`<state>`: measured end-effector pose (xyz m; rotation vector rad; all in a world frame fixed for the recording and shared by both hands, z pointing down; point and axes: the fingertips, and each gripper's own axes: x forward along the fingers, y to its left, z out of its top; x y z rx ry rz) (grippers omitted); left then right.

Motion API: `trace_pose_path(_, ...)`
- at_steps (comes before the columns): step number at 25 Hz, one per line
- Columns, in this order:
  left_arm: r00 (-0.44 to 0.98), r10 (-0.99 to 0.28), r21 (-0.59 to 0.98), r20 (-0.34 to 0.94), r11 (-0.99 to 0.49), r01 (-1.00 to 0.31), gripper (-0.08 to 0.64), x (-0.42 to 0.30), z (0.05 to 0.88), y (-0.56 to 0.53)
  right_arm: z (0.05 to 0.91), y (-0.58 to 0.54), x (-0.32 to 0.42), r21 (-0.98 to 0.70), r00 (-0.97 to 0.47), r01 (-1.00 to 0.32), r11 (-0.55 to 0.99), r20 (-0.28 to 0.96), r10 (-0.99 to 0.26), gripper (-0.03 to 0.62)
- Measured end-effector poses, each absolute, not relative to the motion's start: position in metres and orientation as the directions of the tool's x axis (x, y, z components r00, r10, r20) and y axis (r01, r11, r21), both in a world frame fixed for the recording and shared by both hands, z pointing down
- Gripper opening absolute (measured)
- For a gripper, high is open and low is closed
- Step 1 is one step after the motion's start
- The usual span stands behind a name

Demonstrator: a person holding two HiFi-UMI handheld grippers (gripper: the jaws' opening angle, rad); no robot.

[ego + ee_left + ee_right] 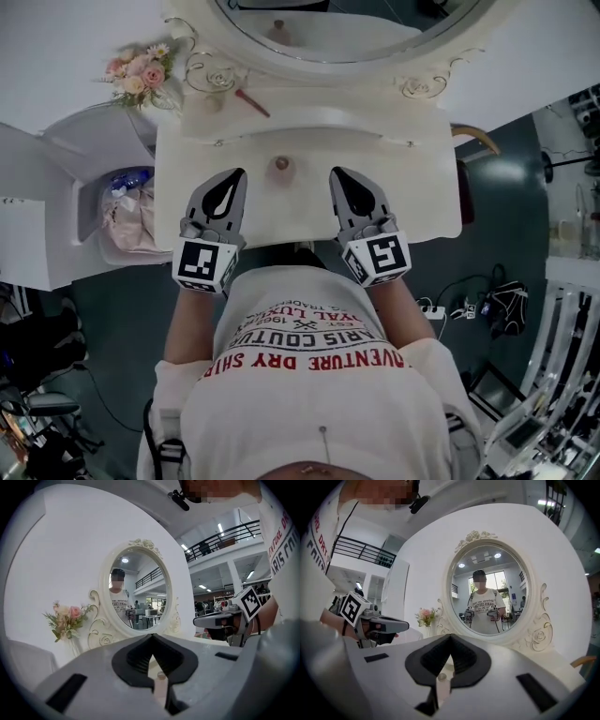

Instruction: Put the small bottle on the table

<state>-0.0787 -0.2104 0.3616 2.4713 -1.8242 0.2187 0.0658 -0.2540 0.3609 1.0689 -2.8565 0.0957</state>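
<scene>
A small pinkish bottle (281,165) with a round cap stands upright on the white vanity table (422,187), near its front middle. My left gripper (235,175) lies to the bottle's left and my right gripper (338,175) to its right; both rest over the tabletop and neither touches the bottle. Each pair of jaws meets at the tips with nothing held. In the left gripper view the bottle (161,686) shows through the gap behind the shut jaws of the left gripper (151,637). The right gripper view shows the bottle (442,682) the same way behind the right gripper (450,637).
An oval mirror (347,28) in an ornate white frame stands at the table's back. A vase of pink flowers (139,75) sits at the back left, with a red stick-like item (251,101) nearby. A low side shelf (84,202) at left holds a pink bag (131,216).
</scene>
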Motion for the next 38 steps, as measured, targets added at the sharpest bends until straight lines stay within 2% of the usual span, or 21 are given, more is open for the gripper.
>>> trace_pose_path(3, 0.273, -0.952, -0.037, 0.139, -0.281, -0.959, 0.008, -0.083, 0.349, -0.208, 0.35, -0.255, 0.066, -0.051, -0.757, -0.653, 0.756, 0.085, -0.648, -0.002)
trace_pose_path(15, 0.229, -0.966, -0.041, 0.117, -0.235, -0.971, 0.008, -0.095, 0.331, -0.212, 0.339, -0.252, 0.052, 0.041, -0.788, -0.61, 0.791, 0.075, -0.612, -0.002)
trace_pose_path(38, 0.257, -0.958, -0.075, 0.125, -0.267, -0.961, 0.008, -0.096, 0.339, -0.219, 0.346, -0.261, 0.043, 0.041, -0.776, -0.624, 0.781, 0.082, -0.625, -0.002)
